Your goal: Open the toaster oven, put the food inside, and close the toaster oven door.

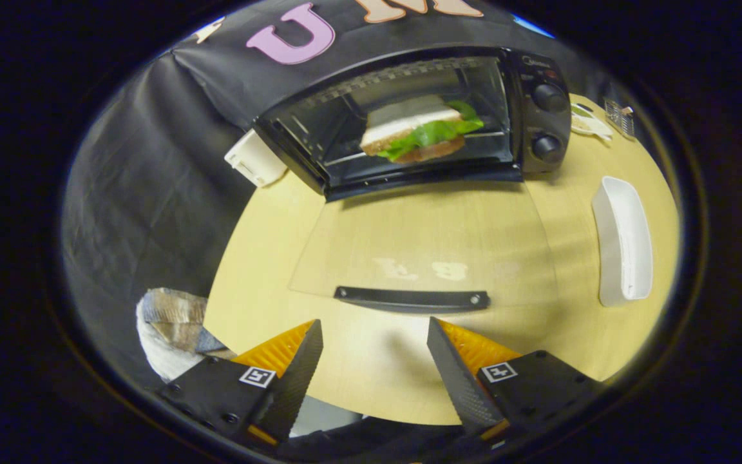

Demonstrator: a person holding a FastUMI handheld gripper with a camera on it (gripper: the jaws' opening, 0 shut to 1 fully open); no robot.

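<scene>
Gripper (374, 338) jaws wide apart, holding nothing, just short of door handle (411, 299). 1 sandwich (417, 129) inside 1 toaster oven (538, 122); 1 white tray (622, 241) on desk (371, 380).

Sandwich (419, 129) on rack inside toaster oven (409, 122); door (422, 248) folded down on table (371, 361); dish (623, 240) right of door; gripper (374, 335) fingers apart, handle (411, 299) just ahead
</scene>
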